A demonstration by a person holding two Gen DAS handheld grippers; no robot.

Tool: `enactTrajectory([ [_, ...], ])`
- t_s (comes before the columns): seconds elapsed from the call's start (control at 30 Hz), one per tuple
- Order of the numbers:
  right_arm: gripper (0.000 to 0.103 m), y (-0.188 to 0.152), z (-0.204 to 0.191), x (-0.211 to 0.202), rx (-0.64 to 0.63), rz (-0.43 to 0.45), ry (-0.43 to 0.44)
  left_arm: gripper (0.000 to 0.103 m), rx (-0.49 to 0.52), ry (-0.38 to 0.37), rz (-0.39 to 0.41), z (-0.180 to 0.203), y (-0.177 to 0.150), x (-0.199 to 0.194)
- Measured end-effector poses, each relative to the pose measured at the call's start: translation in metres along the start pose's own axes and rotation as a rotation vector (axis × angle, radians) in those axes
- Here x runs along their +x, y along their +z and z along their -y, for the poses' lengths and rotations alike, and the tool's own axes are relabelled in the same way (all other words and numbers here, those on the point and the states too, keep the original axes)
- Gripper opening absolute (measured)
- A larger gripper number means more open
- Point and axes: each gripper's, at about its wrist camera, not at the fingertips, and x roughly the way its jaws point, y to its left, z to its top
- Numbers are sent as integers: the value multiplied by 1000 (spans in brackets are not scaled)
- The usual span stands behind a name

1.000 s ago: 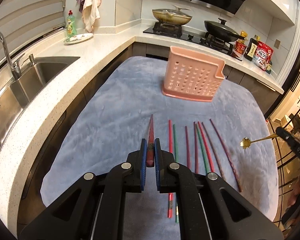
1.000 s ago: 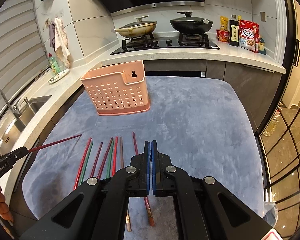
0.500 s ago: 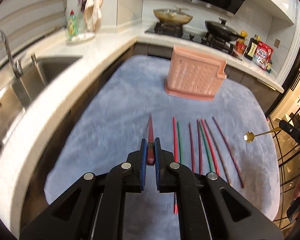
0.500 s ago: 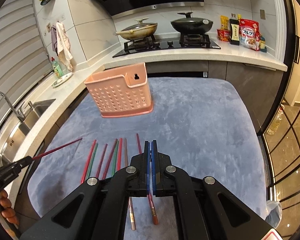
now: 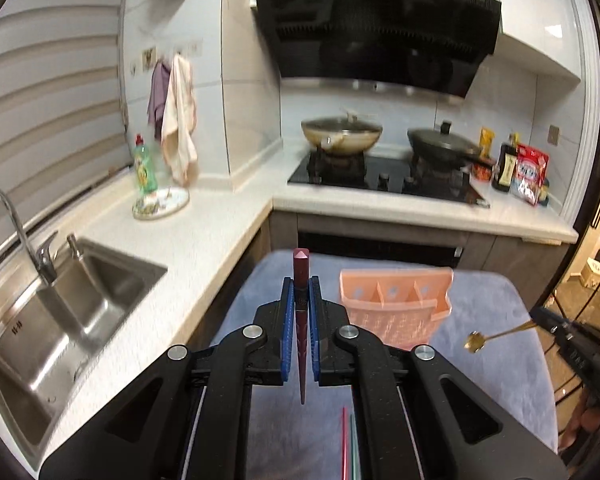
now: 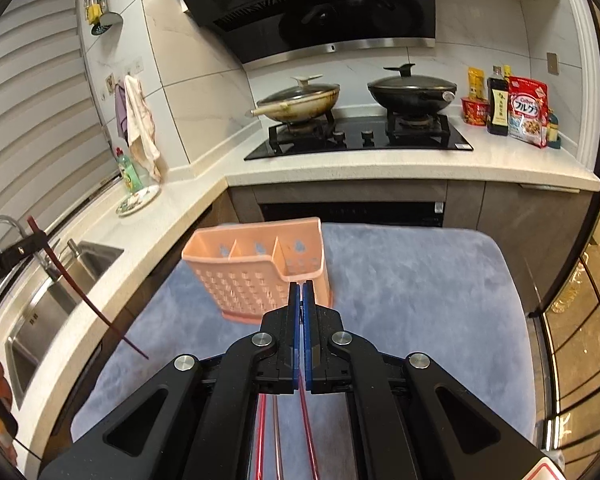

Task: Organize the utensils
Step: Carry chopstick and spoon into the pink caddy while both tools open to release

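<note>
Left wrist view: left gripper (image 5: 301,280) fingers clamped on a dark red chopstick (image 5: 301,312). Its thick end pokes out past the fingertips, the thin tip hangs back toward the camera. A second ago that stick pointed down at the blue cloth (image 5: 496,312) with the loose chopsticks laid out ahead. Now the view has tilted up: stove, hood and sink fill the frame, and only two loose chopsticks (image 5: 347,444) show at the bottom edge. The pink utensil holder (image 5: 396,308) stands on the cloth, near its far edge, just right of the fingers. Before, it sat well ahead of them. At right, the right gripper (image 5: 540,319) holds a gold spoon (image 5: 476,340) in the air above the right part of the cloth, as before.

Right wrist view: right gripper (image 6: 300,292) fingers shut tight. The spoon's handle is hidden between them; only a sliver shows at the tips. The holder (image 6: 256,276) stands right ahead, three compartments open on top, closer than a second ago. Red chopsticks (image 6: 260,436) lie on the cloth (image 6: 420,280) under the gripper body. At left, the left gripper (image 6: 40,238) carries the dark red chopstick (image 6: 84,300) slanting down over the counter (image 6: 112,276) edge by the sink. Earlier it was held nearly level and lower.
</note>
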Motion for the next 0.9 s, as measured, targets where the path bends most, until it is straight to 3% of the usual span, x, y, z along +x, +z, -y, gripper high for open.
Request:
enactTrajectory([
  [0.13,2,24,-1,19,-8,18,-23,7,-16,-24,98,9,43,-8],
  [0.33,2,46,0,64,-6,-18,-40,7,-65,-73,163,18,79,6],
  [0.53,2,45,-6,101,-42,-77,-55,7,-86,-87,117,27,81,51],
  [0.9,2,31,-12,138,-92,-134,-86,7,-89,-100,-13,31,39,118],
])
